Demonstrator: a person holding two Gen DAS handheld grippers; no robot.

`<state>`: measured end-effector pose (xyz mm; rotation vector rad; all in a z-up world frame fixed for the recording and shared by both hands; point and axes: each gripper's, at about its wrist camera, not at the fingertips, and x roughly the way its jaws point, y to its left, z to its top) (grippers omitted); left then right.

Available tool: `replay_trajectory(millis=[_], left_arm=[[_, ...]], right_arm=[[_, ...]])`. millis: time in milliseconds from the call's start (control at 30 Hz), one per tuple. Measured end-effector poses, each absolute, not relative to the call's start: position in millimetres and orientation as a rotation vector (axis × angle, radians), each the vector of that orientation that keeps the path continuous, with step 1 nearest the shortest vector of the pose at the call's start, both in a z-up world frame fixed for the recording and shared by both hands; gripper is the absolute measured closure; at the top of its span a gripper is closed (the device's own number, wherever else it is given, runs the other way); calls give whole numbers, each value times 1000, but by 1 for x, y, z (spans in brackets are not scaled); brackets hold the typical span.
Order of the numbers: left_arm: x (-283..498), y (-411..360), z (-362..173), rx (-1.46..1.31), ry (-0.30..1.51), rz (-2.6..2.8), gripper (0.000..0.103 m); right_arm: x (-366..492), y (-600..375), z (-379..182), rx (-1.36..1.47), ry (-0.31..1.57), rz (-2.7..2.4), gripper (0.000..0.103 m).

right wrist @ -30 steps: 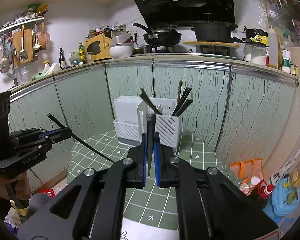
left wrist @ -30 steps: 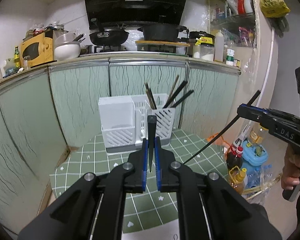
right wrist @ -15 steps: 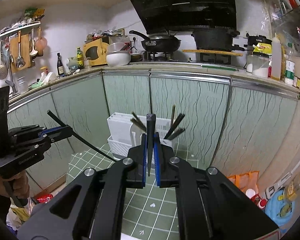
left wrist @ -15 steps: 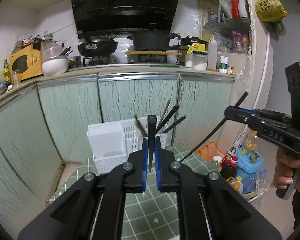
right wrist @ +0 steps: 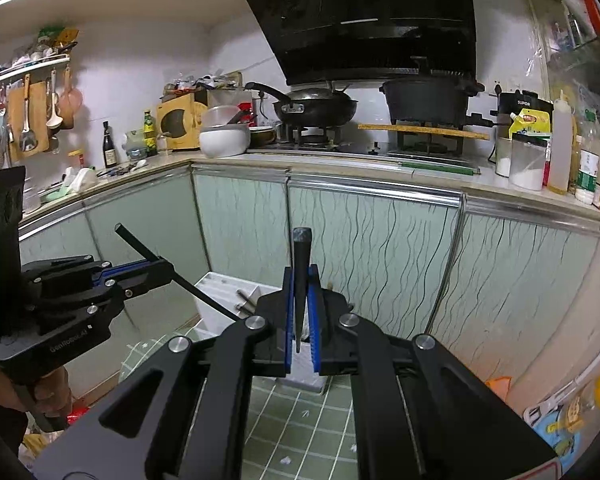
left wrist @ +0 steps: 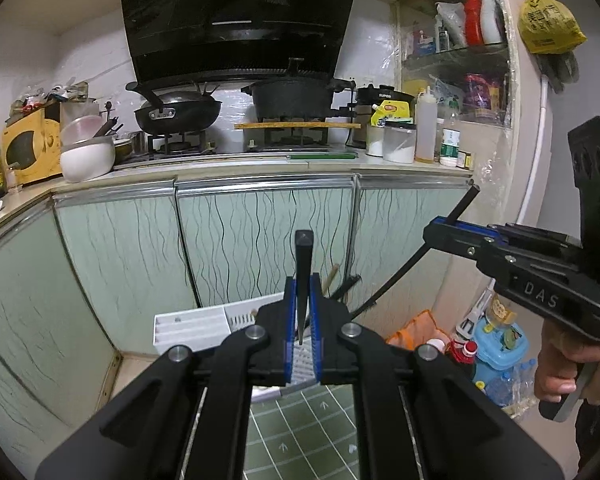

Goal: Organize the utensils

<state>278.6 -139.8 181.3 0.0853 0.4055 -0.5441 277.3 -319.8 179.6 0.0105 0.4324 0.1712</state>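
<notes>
Left gripper (left wrist: pixel 302 312): clenched on black chopstick (left wrist: pixel 303 264). Right gripper (right wrist: pixel 302 312): clenched on chopstick (right wrist: pixel 301 268). White rack (left wrist: pixel 192 326) at 12 o'clock, on green-tiled table (left wrist: pixel 300 432).

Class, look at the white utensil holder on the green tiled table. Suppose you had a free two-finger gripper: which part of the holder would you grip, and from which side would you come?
Grip the top rim of the white utensil holder at its empty solid compartment, coming from above. That wall is thin, straight and upright, so two fingers can probably straddle it. The slotted compartment is crowded with leaning chopsticks, which would likely block a descent there.
</notes>
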Motion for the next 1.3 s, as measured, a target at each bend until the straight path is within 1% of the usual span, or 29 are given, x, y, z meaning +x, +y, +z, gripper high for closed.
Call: replay_trajectory(millis=[233, 567, 600, 633, 667, 700, 733, 767, 833, 867, 933, 1300], left_arm=[[317, -154, 171, 86, 427, -538, 97], [360, -164, 134, 76, 497, -544, 96], [365, -166, 130, 82, 507, -542, 96], [367, -166, 128, 88, 512, -528, 87], [370, -165, 125, 96, 515, -505, 56], [369, -163, 123, 97, 502, -482, 39], [367, -158, 122, 96, 478, -448, 15], [365, -155, 123, 94, 460, -436, 13], [361, -150, 123, 103, 456, -434, 13], [360, -147, 124, 105, 458, -424, 10], [356, -142, 124, 109, 456, -415, 5], [323, -123, 126, 98, 449, -397, 5]], right_arm=[[319, -333, 163, 33, 463, 165, 97], [358, -337, 130, 30, 526, 167, 97], [361, -336, 127, 27, 533, 165, 93], [364, -335, 122, 19, 535, 151, 83], [365, -335, 119, 11, 537, 143, 55], [366, -337, 116, 15, 535, 130, 43], [364, -339, 116, 18, 523, 117, 32], [361, -342, 116, 18, 508, 103, 31], [358, -346, 117, 22, 500, 90, 19], [355, -348, 117, 24, 493, 80, 8], [351, -351, 118, 18, 480, 56, 8], [317, -341, 114, -38, 507, 60, 8]])
